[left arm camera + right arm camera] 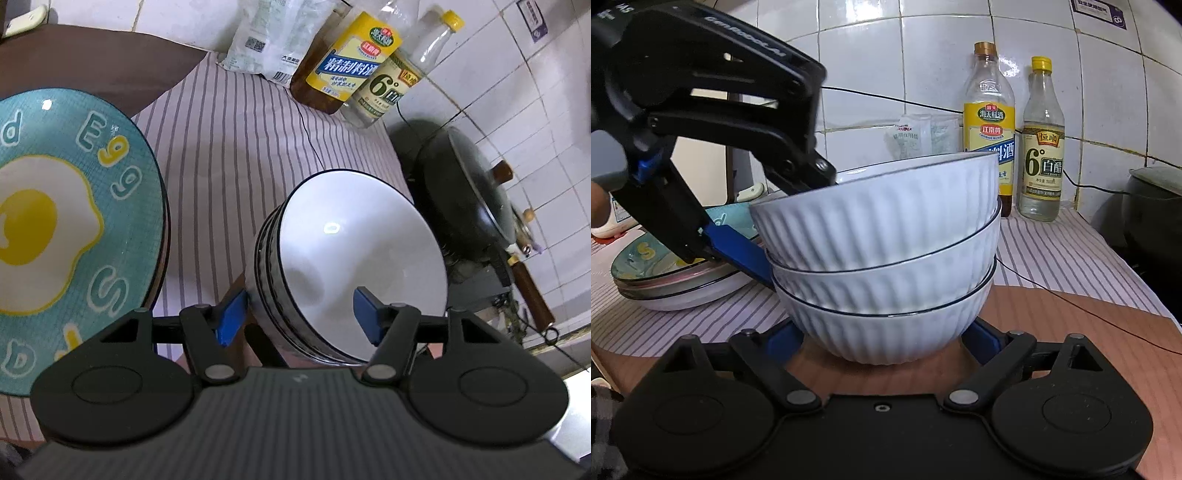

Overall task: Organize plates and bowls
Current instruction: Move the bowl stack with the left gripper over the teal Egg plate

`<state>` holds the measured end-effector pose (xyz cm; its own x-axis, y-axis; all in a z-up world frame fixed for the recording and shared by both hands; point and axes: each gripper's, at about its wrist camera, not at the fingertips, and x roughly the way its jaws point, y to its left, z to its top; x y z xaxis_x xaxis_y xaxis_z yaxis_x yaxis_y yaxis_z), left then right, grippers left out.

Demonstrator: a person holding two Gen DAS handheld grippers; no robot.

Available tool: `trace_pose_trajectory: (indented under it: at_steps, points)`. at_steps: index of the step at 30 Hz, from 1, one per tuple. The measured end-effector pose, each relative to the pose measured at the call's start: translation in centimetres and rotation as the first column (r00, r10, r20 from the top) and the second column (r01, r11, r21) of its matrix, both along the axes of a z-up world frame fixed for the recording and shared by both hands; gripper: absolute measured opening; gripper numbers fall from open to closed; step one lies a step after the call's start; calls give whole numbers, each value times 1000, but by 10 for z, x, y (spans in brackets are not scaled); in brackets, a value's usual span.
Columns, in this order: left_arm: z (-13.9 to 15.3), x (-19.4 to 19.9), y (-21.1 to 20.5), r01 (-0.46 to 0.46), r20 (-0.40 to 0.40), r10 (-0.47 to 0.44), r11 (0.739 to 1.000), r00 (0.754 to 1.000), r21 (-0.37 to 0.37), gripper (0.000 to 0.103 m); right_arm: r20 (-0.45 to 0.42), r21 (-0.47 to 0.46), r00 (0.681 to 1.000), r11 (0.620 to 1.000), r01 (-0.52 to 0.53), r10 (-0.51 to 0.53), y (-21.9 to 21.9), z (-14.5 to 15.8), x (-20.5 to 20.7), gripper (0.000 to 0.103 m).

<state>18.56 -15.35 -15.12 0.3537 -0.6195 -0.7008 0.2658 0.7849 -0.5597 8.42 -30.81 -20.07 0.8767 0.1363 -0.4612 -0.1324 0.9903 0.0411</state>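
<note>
Three white ribbed bowls (882, 258) with thin dark rims sit nested upright in one stack on the worktop (1052, 325). To their left lies a stack of plates (683, 284), topped by a teal fried-egg plate (74, 229).

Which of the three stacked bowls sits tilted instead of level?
The top bowl. It leans in the stack, straddled by the left gripper, while the middle bowl and bottom bowl nest level beneath.
</note>
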Motion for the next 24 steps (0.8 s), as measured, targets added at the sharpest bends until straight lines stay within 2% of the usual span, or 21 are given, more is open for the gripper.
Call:
trace_pose_trajectory:
  at_steps: [2, 5, 17, 24]
  points:
    - [-3, 2, -1, 3, 2, -4, 1000, 1000, 19, 54, -4, 7, 1000, 1000, -1, 1, 0, -1, 3, 95]
    - [-11, 8, -2, -12, -36, 13, 1000, 999, 15, 51, -24, 17, 1000, 1000, -5, 5, -1, 1, 6, 95]
    - [-16, 7, -1, -28, -20, 28, 1000, 999, 1, 47, -34, 17, 999, 1000, -2, 3, -2, 1, 15, 97]
    - [-14, 5, -1, -5, 6, 5, 1000, 1000, 8, 46, -24, 11, 1000, 1000, 7, -7, -2, -1, 14, 97]
